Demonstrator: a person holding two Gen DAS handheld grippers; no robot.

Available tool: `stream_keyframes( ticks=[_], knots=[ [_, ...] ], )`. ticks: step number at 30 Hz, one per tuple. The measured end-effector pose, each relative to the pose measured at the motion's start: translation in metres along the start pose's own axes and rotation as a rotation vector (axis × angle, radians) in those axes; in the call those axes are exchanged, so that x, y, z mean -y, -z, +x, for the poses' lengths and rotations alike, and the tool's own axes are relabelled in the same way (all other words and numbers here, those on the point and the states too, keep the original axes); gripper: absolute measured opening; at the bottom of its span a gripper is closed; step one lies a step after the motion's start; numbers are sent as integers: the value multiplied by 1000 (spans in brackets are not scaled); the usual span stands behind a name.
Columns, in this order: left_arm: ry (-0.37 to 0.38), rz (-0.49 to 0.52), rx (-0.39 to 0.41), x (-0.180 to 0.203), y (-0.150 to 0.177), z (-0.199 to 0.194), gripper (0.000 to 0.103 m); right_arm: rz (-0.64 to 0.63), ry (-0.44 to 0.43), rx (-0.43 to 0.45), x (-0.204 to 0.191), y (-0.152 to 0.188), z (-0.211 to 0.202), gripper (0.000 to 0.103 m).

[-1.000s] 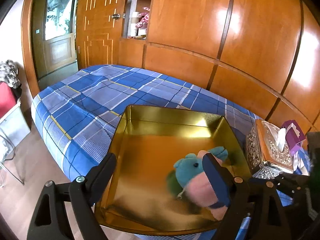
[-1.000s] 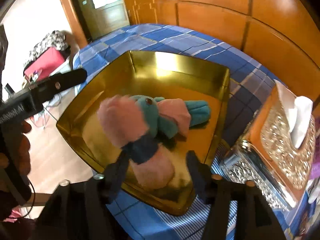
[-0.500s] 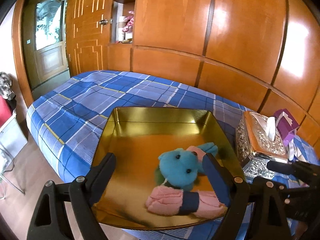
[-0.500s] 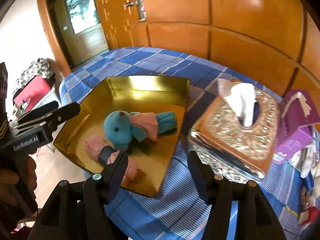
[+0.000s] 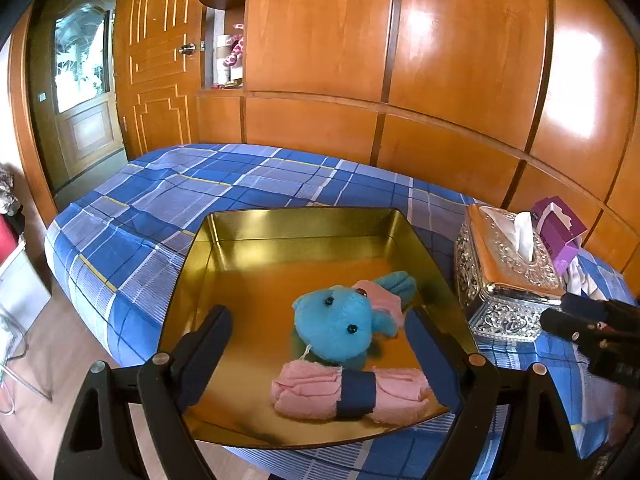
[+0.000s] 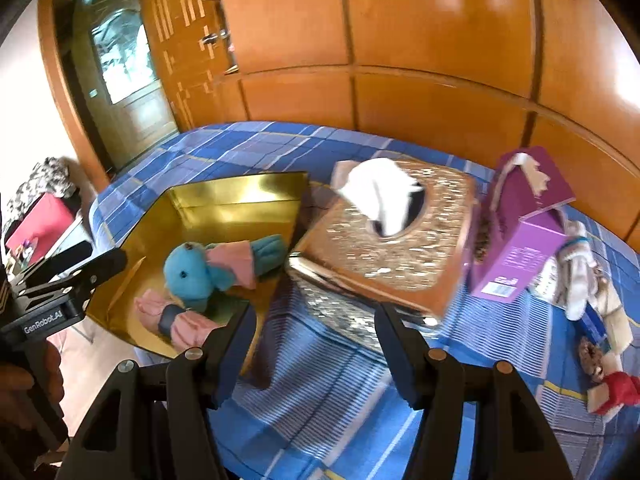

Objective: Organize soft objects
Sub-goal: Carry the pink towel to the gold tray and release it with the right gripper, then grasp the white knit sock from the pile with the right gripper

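While the shallow gold metal tray [image 5: 280, 236] on the blue plaid bedspread [image 5: 168, 192] already holds a turquoise plush bear [image 5: 340, 328] and a pink rolled cloth with a navy band [image 5: 348, 394], more remains. Small soft toys [image 6: 588, 280], blurred here and perhaps plush, lie beyond the purple carton [image 6: 520, 232]. Left gripper [image 5: 320, 364] and right gripper [image 6: 316, 340] both gape, holding nothing.

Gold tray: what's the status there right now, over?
Both claws open, empty. Blue plush toy and pink rolled cloth lie in gold tray. Nothing blocking.
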State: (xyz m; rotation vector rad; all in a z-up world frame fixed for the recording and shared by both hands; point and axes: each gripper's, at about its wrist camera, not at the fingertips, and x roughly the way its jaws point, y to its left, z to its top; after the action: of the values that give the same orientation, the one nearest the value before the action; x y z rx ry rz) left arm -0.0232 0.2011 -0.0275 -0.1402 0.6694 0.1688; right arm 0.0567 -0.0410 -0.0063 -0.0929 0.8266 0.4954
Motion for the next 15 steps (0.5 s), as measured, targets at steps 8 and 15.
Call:
stream_keyframes(
  ticks=[8, 15],
  knots=[
    [29, 33, -4, 11, 3, 1, 88, 138, 117, 22, 62, 11, -15, 62],
    [109, 68, 6, 25, 2, -4, 88, 290, 272, 48, 140, 25, -46, 62]
  ],
)
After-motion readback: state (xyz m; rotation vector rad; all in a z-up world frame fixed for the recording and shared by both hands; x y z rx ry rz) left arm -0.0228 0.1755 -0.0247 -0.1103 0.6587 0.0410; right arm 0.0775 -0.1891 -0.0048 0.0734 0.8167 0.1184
